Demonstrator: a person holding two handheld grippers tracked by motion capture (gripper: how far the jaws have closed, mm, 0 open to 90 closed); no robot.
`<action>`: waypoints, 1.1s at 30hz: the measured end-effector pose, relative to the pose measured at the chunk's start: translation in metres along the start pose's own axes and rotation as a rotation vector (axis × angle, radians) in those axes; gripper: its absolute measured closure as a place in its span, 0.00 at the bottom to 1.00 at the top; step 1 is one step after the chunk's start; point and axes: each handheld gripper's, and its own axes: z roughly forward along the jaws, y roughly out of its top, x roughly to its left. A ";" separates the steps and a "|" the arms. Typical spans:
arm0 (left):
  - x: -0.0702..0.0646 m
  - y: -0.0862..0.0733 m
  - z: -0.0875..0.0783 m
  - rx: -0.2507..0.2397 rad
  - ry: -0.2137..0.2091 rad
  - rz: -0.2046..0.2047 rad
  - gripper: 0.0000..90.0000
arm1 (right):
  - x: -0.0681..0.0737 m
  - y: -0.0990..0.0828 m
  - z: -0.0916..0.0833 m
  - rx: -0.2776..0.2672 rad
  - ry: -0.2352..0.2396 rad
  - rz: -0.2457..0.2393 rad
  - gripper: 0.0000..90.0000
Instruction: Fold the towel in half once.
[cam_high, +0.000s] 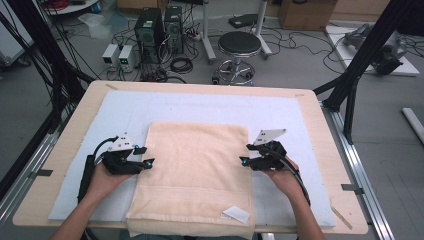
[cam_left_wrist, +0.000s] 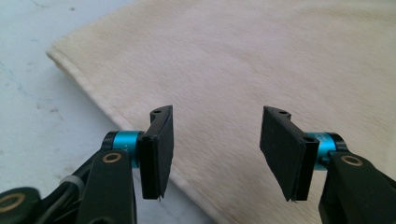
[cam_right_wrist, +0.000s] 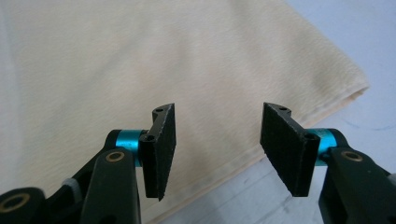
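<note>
From the high view, a cream towel (cam_high: 195, 175) lies folded on the pale mat (cam_high: 210, 107) covering the table (cam_high: 320, 120), its near edge hanging over the table's near side. The left gripper (cam_high: 145, 156) sits at the towel's left edge, the right gripper (cam_high: 246, 154) at its right edge. In the left gripper view, the jaws stand apart above the towel's (cam_left_wrist: 243, 74) edge, nothing between them. In the right gripper view, the jaws likewise gape empty over the towel's (cam_right_wrist: 140, 70) other edge.
</note>
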 end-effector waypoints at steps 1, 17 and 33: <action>0.003 0.000 0.002 -0.006 -0.002 -0.011 0.50 | -0.003 0.001 0.003 -0.002 -0.005 0.004 0.50; 0.011 -0.001 0.026 0.108 -0.020 -0.036 0.64 | -0.026 -0.014 0.032 0.062 0.055 0.110 0.56; 0.011 0.002 0.028 0.101 0.009 -0.023 0.95 | -0.032 -0.008 0.034 0.076 0.113 0.158 0.94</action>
